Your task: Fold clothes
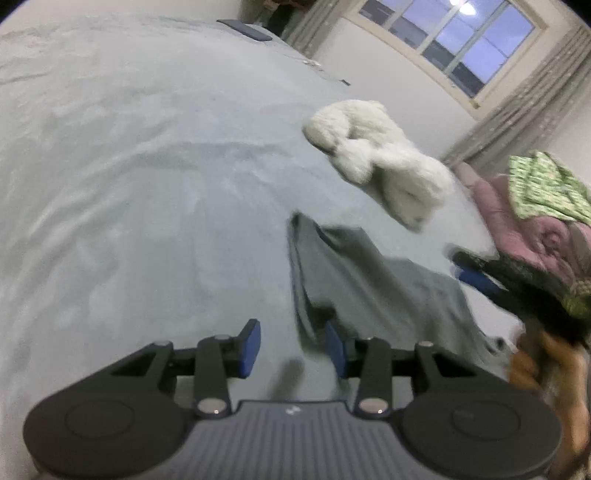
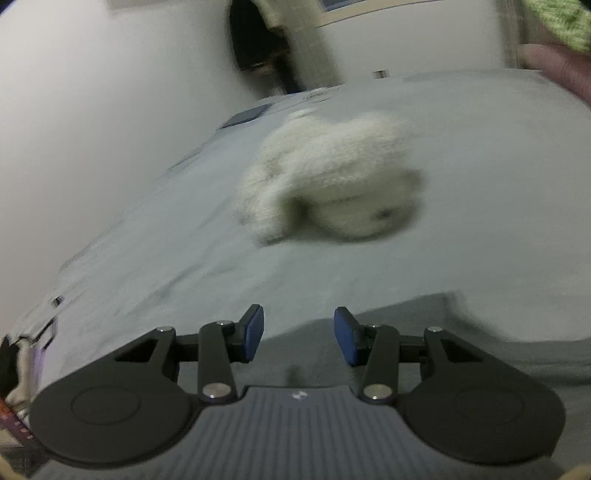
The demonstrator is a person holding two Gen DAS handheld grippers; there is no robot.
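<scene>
Both tongs parted, empty — left tongs [image 1: 293,349], right tongs [image 2: 299,338] over grey garment [image 1: 369,280].

Non-task stuff I can see: pale grey bed sheet [image 1: 129,184] fills most of both views, lightly wrinkled. Dark flat phone-like slab [image 1: 245,29] at the far edge of the bed. Window [image 1: 461,40] far right, dusk-blue panes, grey curtains [image 1: 517,110] either side. Right of the bed: pink quilt [image 1: 517,229] bundled up, green patterned cloth [image 1: 543,188] lying on top of it. From my right side: dark doorway or recess [image 2: 255,40] far beyond the bed (blurred, can't tell which), white wall [image 2: 92,92] left.
</scene>
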